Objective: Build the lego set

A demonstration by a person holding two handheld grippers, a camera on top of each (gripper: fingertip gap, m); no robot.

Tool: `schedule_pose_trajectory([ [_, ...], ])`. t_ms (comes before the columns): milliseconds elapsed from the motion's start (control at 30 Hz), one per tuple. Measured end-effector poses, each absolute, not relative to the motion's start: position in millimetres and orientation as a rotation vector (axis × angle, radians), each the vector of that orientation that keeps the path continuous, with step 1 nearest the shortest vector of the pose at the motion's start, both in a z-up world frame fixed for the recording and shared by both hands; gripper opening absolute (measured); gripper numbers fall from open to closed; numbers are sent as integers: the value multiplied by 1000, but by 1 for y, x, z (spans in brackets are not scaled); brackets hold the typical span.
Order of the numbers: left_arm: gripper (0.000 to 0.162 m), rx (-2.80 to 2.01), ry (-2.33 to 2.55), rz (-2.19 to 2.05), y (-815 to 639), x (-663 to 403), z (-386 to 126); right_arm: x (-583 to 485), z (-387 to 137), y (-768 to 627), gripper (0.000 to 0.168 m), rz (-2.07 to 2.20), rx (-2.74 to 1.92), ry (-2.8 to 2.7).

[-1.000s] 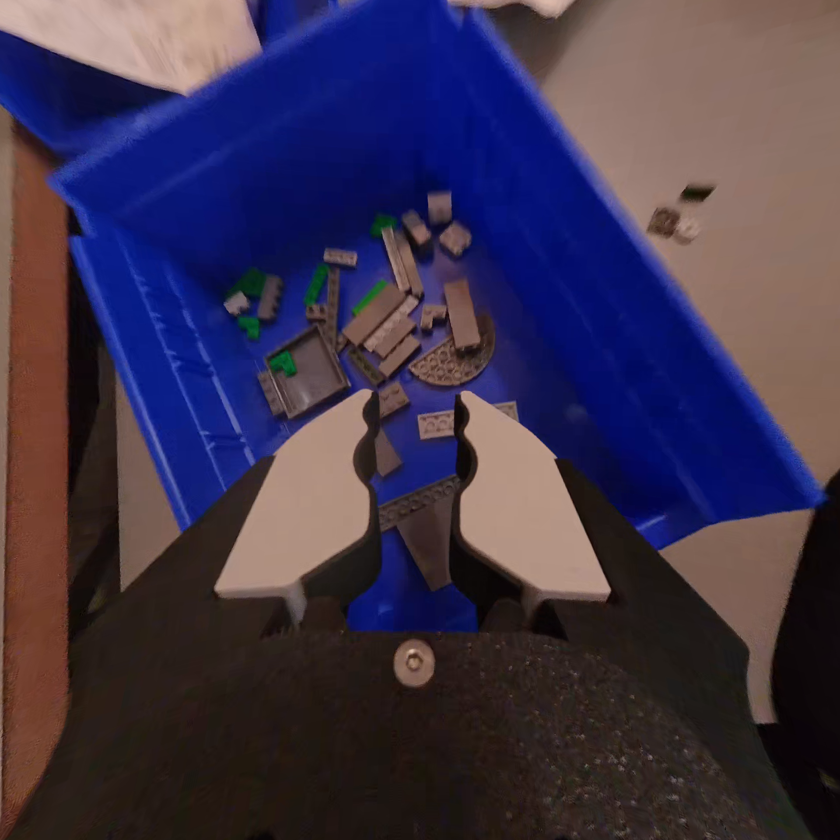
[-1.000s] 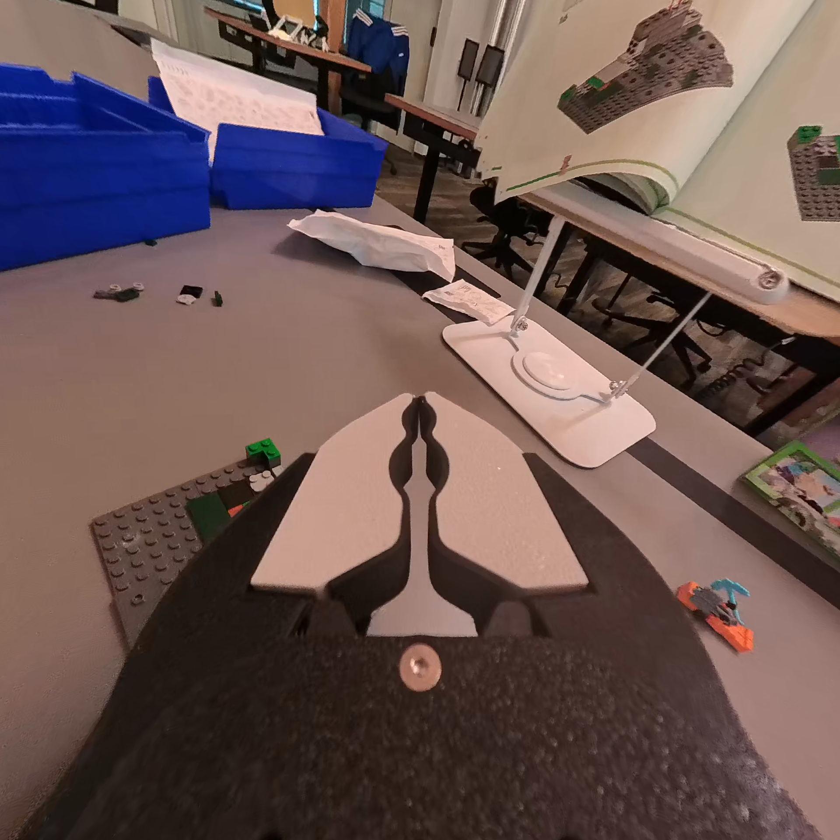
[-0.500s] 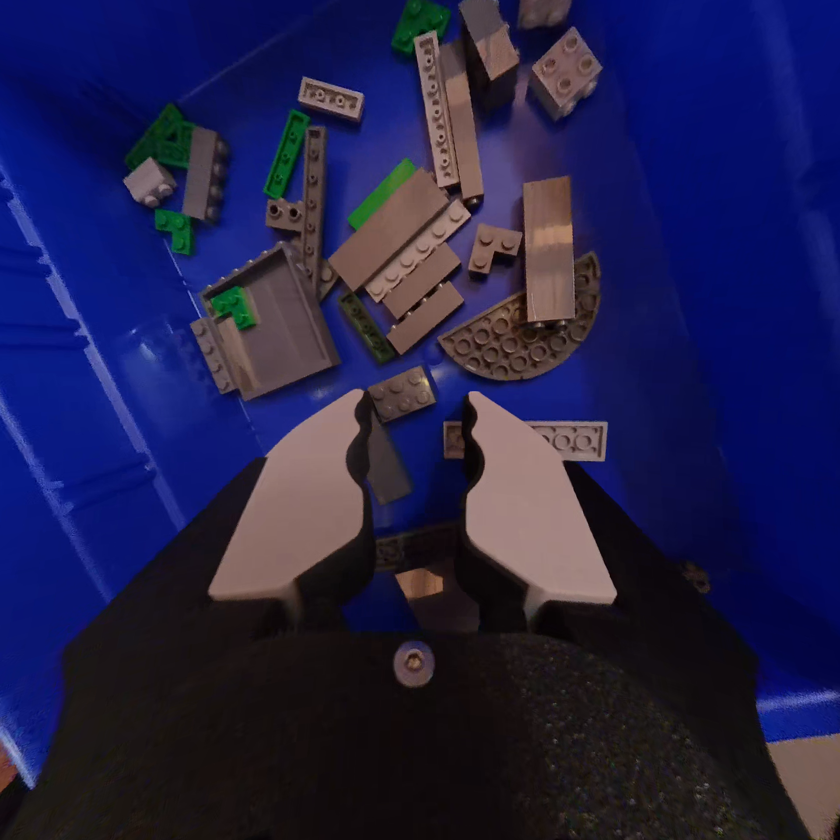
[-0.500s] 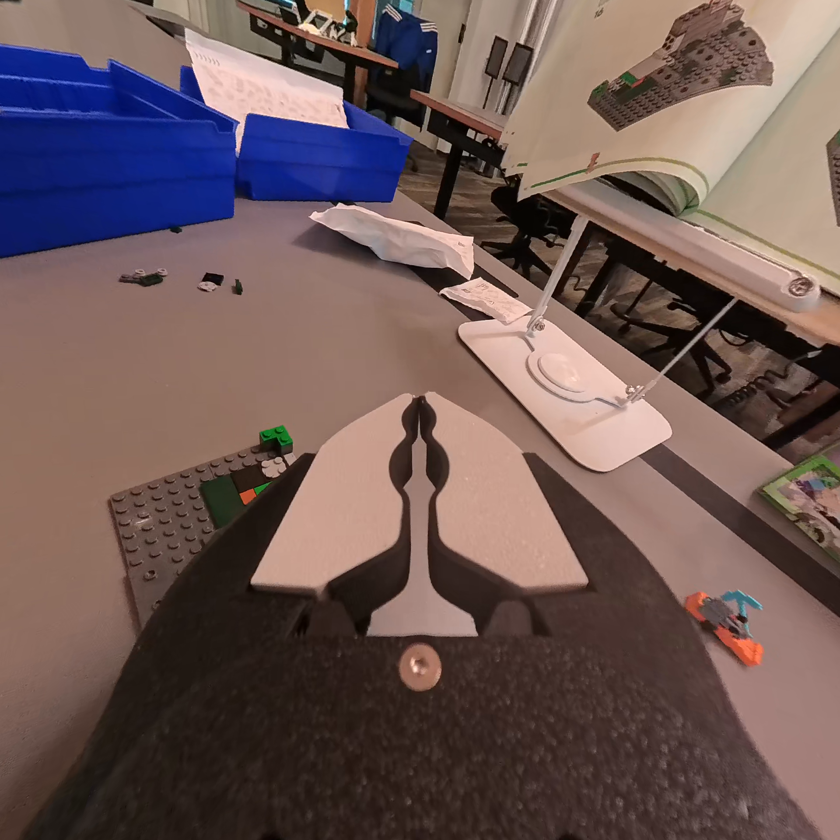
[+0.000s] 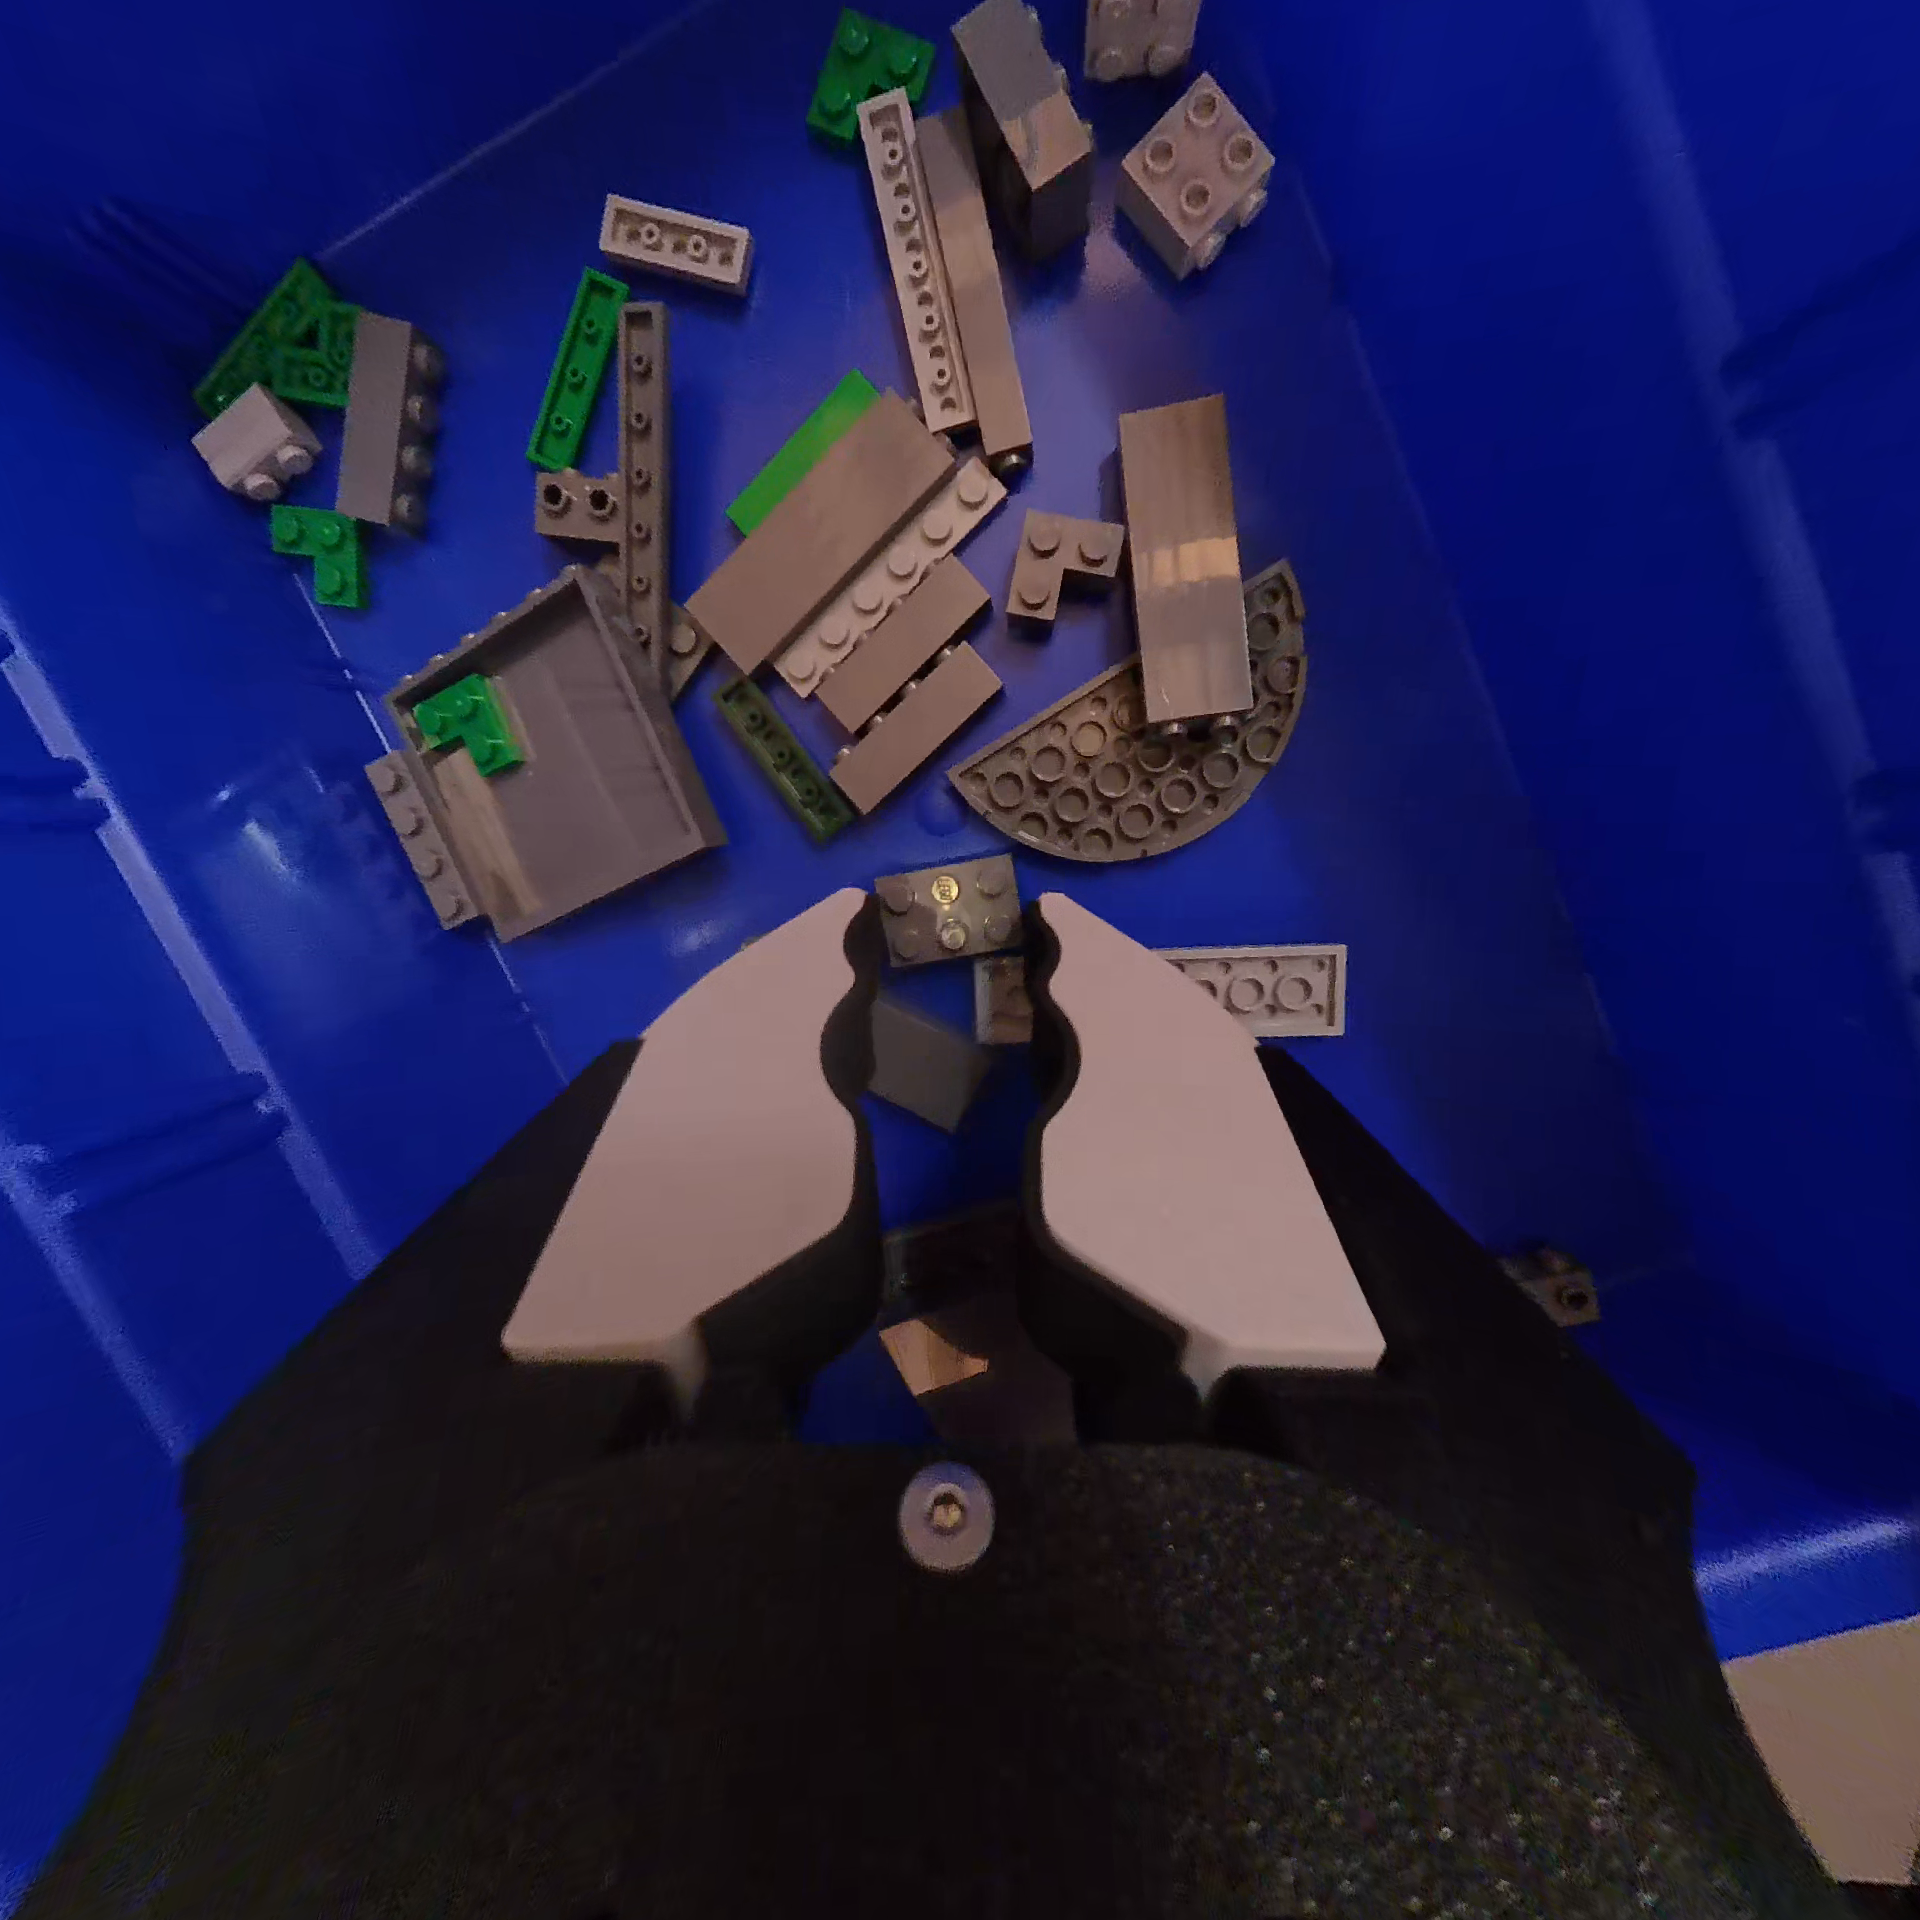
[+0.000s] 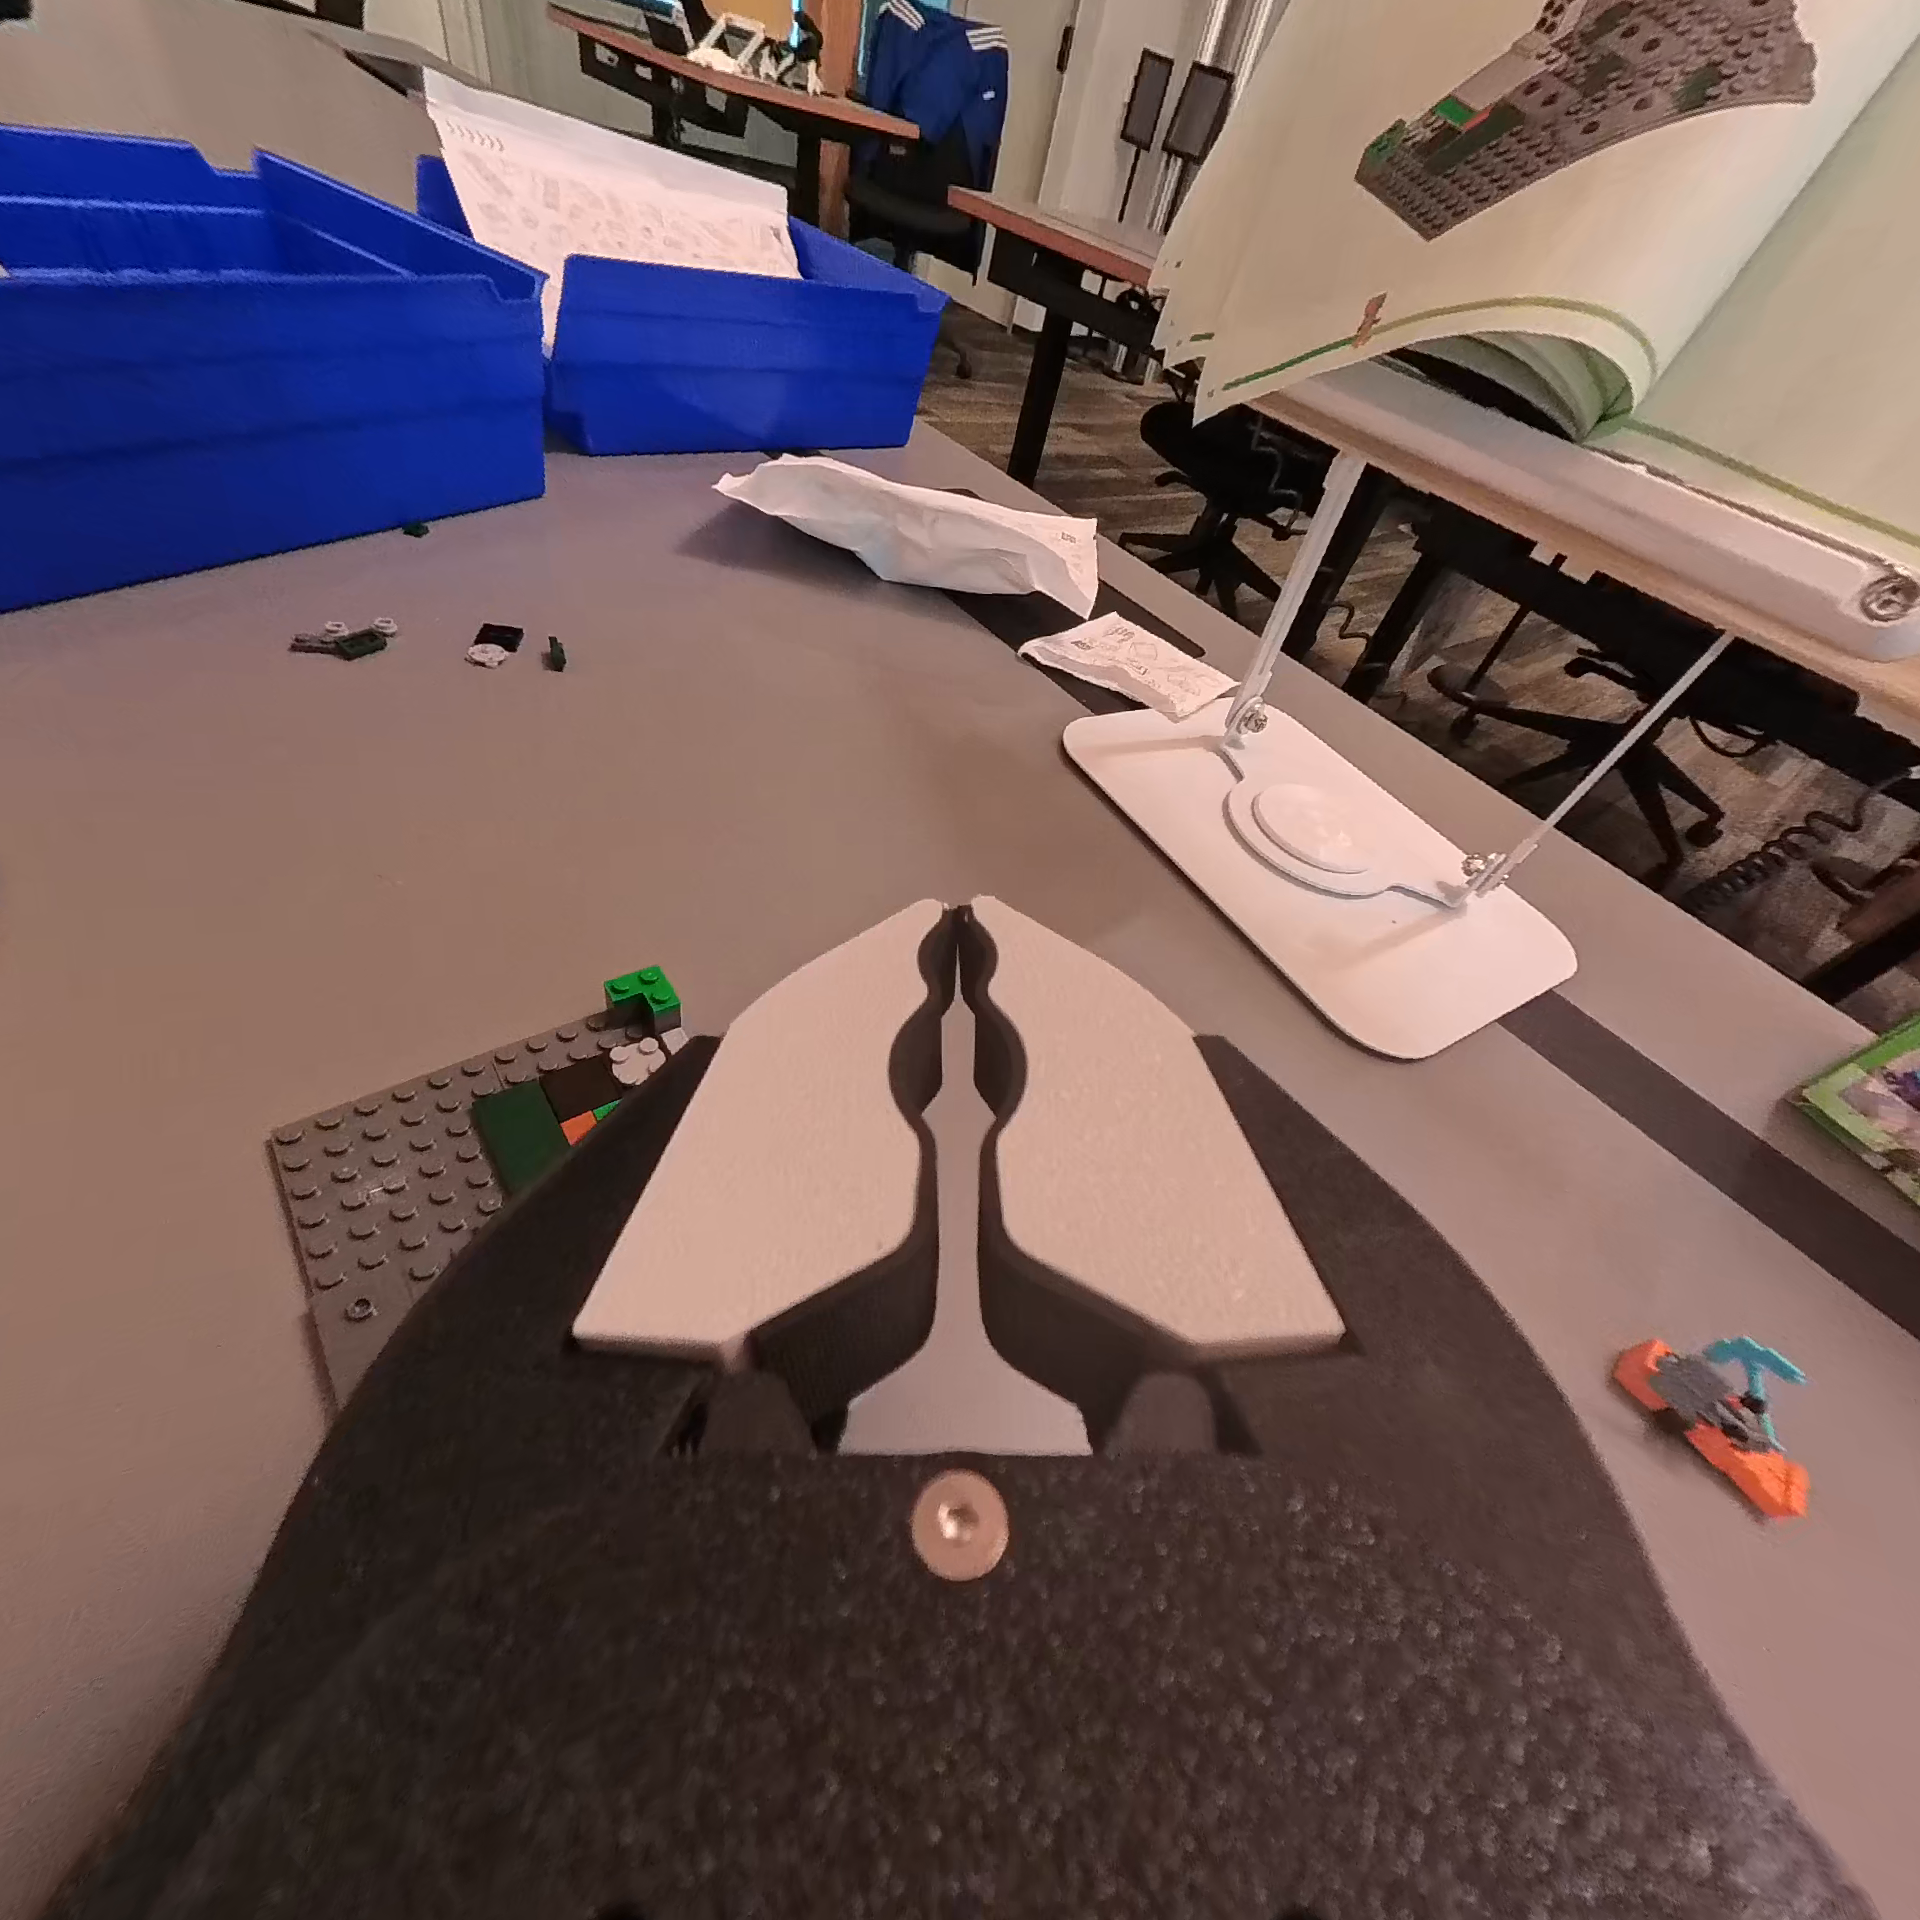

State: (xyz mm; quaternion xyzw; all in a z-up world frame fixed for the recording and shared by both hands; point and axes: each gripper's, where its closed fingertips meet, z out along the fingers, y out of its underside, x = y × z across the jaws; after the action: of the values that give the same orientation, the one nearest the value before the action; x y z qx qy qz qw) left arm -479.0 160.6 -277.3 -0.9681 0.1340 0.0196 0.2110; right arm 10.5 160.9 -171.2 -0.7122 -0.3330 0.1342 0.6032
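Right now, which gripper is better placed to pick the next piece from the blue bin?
Left. The left gripper is inside the blue bin, jaws open around a small dark grey plate. The right gripper is shut, over the grey baseplate on the table.

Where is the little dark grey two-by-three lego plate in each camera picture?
Left wrist view: the small dark grey two-by-three plate lies on the bin floor just above centre, between the tips of the open left gripper.
Right wrist view: not in it; only the shut right gripper over the grey table.
Shared landmark: the blue plastic bin, probably one of the blue bins at upper left.
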Motion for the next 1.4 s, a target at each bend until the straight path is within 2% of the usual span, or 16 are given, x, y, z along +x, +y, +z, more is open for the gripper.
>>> schedule_pose_trajectory([
  [133,26,-2617,388,93,162,-476,-263,12,-169,161,0,306,-1643,-764],
  [300,25,-2430,477,125,171,-451,-203,13,-168,162,0,307,-1643,-759],
  [433,25,-2249,693,49,172,-384,-144,14,-167,162,0,303,-1639,-760],
  [567,25,-2135,989,-89,159,-291,-123,14,-163,161,0,301,-1628,-760],
  [667,25,-2040,1279,-159,151,-220,-137,15,-163,161,0,298,-1627,-761],
  [900,25,-1868,1848,-269,166,-108,-208,21,-155,160,0,279,-1613,-758],
  [1067,25,-1829,2015,-318,187,-70,-242,29,-152,163,0,262,-1612,-747],
  [1400,25,-1729,2235,-375,199,-56,-273,38,-159,169,0,285,-1647,-721],
])
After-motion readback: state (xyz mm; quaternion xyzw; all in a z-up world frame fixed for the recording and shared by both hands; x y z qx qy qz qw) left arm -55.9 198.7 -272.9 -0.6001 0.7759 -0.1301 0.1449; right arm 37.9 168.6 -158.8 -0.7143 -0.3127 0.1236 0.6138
